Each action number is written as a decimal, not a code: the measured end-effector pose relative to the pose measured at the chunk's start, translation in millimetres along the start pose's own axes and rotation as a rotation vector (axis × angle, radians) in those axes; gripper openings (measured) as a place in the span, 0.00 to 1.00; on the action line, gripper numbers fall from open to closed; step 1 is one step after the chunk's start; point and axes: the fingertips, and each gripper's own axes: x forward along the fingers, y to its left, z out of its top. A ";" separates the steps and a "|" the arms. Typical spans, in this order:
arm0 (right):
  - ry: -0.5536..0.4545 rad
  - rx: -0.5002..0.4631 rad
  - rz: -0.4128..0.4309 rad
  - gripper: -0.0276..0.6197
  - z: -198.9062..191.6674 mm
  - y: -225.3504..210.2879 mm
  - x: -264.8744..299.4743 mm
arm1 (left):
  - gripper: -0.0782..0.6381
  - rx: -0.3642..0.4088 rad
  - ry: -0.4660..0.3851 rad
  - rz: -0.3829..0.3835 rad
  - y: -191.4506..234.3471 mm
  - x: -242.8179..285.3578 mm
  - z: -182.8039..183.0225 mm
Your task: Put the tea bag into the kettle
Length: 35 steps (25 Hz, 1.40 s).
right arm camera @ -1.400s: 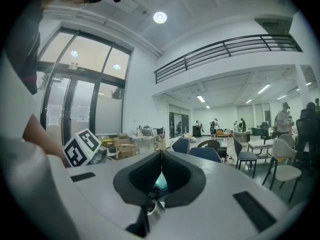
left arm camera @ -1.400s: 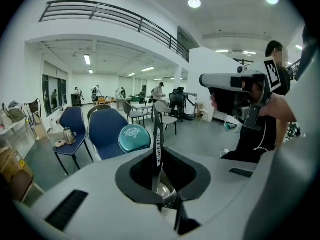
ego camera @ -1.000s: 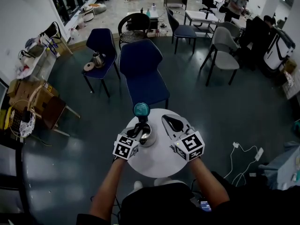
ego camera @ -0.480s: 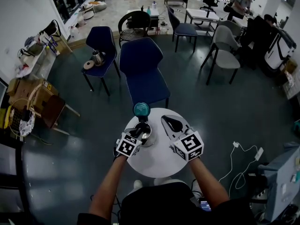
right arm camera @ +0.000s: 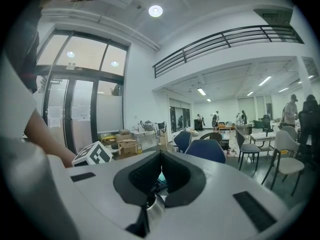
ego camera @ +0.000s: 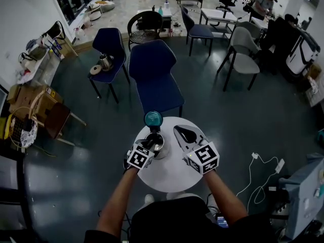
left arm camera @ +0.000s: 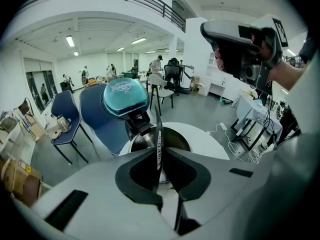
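While clamped on edge between the jaws of the left gripper (left arm camera: 160, 156): tea bag (left arm camera: 158, 134), one, thin flat sachet, upper part standing proud of the pads, pale printed strip along the near edge.

Location: directly ahead of and just below the left gripper's jaws, kettle (left arm camera: 142, 140), steel, mouth open and dark inside; teal lid (left arm camera: 125, 96) tipped up on the far side of the jaws. Sachet poised over that mouth, not yet inside it. Kettle seated on a round white surface (left arm camera: 205, 134).

Right gripper (right arm camera: 161, 159): jaws pressed together, nothing between them; raised well off to the right of the left gripper, clear of the kettle.

Handling, as judged: very light, limp, easily creased. Paper likely to tear or crumple under a hard squeeze, so light pressure enough. Flat faces the sensible place for a hold, near the middle or upper part, as gripped at present. Likely to flutter or cling to a pad on letting go rather than fall straight. Lowest corner best set inside the rim before opening the jaws.
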 end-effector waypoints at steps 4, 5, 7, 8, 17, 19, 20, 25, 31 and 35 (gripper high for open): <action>0.004 -0.002 0.004 0.07 -1.7 0.7 2.3 | 0.16 -0.007 -0.006 -0.005 0.1 1.6 -1.3; 0.005 -0.002 0.004 0.07 -1.8 0.5 2.6 | 0.16 -0.005 -0.006 -0.007 -0.3 1.7 -1.4; 0.006 0.000 0.005 0.07 -2.5 0.7 2.7 | 0.16 0.000 -0.008 -0.013 -1.8 1.3 -1.2; 0.007 0.001 0.005 0.07 -2.9 1.1 2.8 | 0.16 0.004 -0.013 -0.015 -2.6 0.7 -0.2; 0.016 0.006 0.003 0.07 -2.0 6.3 6.8 | 0.16 0.034 -0.057 -0.009 -1.0 -13.1 15.4; 0.015 0.005 0.001 0.07 -1.8 5.5 5.2 | 0.16 0.039 -0.052 -0.009 -2.5 -13.7 16.0; 0.015 0.005 0.000 0.07 -1.6 5.7 4.7 | 0.16 0.040 -0.046 -0.009 -2.7 -13.4 14.3; 0.018 0.008 -0.001 0.07 -3.4 9.1 4.4 | 0.16 0.025 -0.039 -0.015 -2.5 -12.6 7.7; 0.024 0.012 -0.005 0.07 -8.5 7.3 1.3 | 0.16 0.021 -0.055 -0.007 -3.1 -11.6 9.9; 0.030 0.010 -0.004 0.07 -8.0 6.7 2.7 | 0.16 0.035 -0.055 -0.006 -4.0 -17.2 14.0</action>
